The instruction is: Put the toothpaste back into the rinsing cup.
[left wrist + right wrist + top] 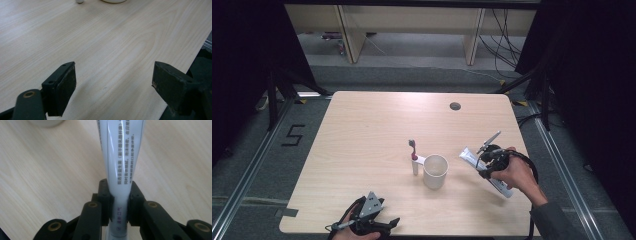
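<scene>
White tube (pixel 122 157) sits clamped in the right gripper (pixel 119 202), ready to carry right of the cup (pixel 435 171); left gripper (pixel 113 82) waits agape near it.

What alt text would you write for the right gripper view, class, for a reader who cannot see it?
The right gripper has its two black jaws shut on a white tube printed with small text, which runs up and away from the camera. Beneath it lies a pale wooden table.
</scene>
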`<state>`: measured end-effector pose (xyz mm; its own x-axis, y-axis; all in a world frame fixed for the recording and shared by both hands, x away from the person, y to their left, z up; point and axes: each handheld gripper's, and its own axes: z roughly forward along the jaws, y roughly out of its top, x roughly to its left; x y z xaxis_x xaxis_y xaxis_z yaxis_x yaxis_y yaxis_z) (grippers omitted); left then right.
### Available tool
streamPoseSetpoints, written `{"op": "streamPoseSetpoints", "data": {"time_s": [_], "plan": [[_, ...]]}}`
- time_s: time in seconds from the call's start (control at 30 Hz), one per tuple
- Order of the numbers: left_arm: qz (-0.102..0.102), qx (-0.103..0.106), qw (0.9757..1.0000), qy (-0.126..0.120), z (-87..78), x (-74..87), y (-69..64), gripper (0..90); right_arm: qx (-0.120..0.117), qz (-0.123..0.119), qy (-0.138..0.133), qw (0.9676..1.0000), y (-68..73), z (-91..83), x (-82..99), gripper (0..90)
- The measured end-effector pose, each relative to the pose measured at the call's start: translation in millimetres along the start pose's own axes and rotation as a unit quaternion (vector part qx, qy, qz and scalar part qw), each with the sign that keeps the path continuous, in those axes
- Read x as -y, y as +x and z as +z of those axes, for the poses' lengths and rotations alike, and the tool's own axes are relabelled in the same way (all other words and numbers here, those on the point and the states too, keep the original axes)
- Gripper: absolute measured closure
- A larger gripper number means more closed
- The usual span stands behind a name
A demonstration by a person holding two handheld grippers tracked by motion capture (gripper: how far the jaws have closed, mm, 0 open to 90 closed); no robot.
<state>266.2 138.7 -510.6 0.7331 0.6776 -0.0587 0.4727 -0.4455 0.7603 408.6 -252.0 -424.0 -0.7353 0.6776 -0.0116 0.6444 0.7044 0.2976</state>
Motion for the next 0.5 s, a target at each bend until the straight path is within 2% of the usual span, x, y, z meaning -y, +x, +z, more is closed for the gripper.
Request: {"op": "streamPoseSetpoints", "data": {"time_s": [0.03,0.07,0.1,0.13,0.17,0.27,0.33,0.37,0.4,0.5], "plan": [[-0.006,0.002,1.0,-0.004,0.3,0.1,-0.6,18.9,0.002,-0.003,-0.009,1.0,-1.5,-1.3,0.6,76.9],[-0.001,0.0,1.0,-0.001,0.0,0.0,0.4,18.9,0.0,-0.004,-0.015,0.9999,-3.3,-3.1,1.0,76.9],[-0.001,-0.001,1.0,-0.001,0.3,-0.2,0.7,18.9,0.002,0.007,-0.019,0.9998,-3.3,-5.1,1.8,76.9],[-0.001,0.001,1.0,0.0,0.2,-0.2,0.6,18.9,0.002,0.003,-0.03,0.9995,-5.0,-5.9,2.1,76.9],[-0.001,0.001,1.0,0.0,0.2,-0.2,0.6,18.9,0.002,0.003,-0.03,0.9995,-5.0,-5.9,2.1,76.9],[-0.002,0.0,1.0,-0.001,0.2,0.1,0.6,18.9,0.003,0.013,-0.04,0.9991,-5.0,-8.0,1.6,76.9],[-0.003,0.001,1.0,-0.001,0.4,0.0,0.7,18.9,-0.005,0.018,-0.056,0.9982,-4.8,-11.0,-0.9,76.9],[-0.002,0.001,1.0,-0.001,0.2,0.1,0.5,18.9,-0.002,0.016,-0.062,0.9979,-5.1,-12.1,-2.3,76.9],[-0.001,-0.001,1.0,-0.001,0.1,0.1,0.8,18.9,-0.001,0.024,-0.068,0.9974,-2.4,-13.3,-3.9,76.9],[-0.004,0.002,1.0,-0.002,0.2,-0.2,1.0,18.8,-0.003,0.012,-0.085,0.9963,-2.7,-16.9,-9.2,76.9]]}}
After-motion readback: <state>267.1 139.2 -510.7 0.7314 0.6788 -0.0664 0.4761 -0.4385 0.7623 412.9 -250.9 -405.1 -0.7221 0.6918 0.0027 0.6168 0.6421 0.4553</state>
